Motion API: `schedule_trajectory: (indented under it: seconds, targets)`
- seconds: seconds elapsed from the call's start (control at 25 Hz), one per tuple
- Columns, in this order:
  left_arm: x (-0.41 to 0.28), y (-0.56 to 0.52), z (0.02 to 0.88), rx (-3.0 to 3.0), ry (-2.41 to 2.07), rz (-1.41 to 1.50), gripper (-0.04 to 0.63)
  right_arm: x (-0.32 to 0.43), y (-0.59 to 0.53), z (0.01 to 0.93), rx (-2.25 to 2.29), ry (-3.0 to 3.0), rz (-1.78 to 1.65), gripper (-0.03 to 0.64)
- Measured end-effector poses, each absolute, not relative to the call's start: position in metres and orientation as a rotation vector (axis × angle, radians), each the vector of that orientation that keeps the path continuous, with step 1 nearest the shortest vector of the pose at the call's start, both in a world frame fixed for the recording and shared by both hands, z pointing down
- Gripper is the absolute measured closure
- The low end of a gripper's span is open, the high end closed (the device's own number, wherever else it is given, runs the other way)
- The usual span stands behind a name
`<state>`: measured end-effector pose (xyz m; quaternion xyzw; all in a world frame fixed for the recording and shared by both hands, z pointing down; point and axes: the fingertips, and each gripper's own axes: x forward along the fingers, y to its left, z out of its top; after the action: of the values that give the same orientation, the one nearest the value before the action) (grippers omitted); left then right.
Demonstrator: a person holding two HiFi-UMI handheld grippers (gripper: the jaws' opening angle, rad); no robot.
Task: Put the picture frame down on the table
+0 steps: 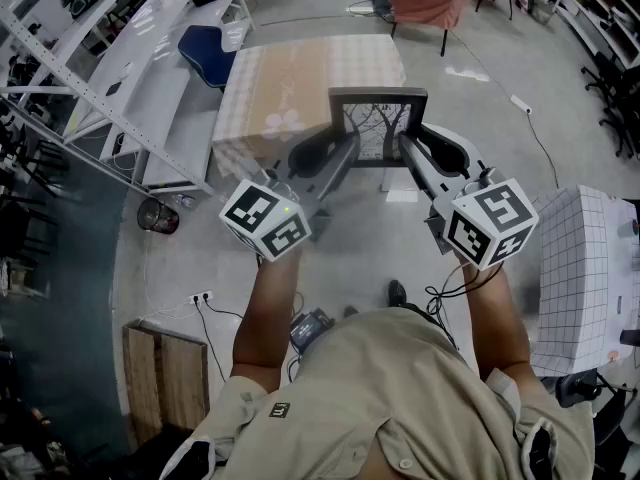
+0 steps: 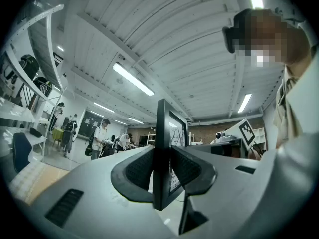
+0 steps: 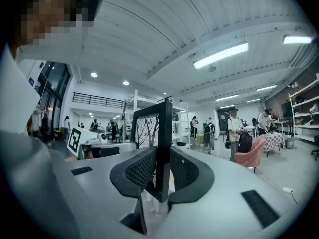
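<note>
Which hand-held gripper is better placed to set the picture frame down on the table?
Left, narrowly. The left hand-held gripper and right hand-held gripper each clamp a side edge of the upright picture frame, but the table lies ahead and more to the left. Lowering with both looks safest.

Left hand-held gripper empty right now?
No, the left hand-held gripper has its jaws pressed on either side of the upright picture frame, gripping one edge.

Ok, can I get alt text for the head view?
Seen from above, a person holds a dark picture frame upright in the air, the left gripper and right gripper each clamped on one side edge. A checked-cloth table stands just beyond.
</note>
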<state>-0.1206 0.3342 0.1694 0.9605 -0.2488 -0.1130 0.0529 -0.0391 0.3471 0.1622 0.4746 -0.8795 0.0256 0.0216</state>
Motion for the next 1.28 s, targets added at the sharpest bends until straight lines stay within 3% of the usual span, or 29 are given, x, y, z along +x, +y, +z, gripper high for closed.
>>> schedule_trajectory:
  seconds: [1.28]
  targets:
    - [-0.123, 0.315, 0.183, 2.903, -0.686, -0.349, 0.488, -0.041, 0.33, 0.175, 1.498, -2.714, 0.129, 0.531]
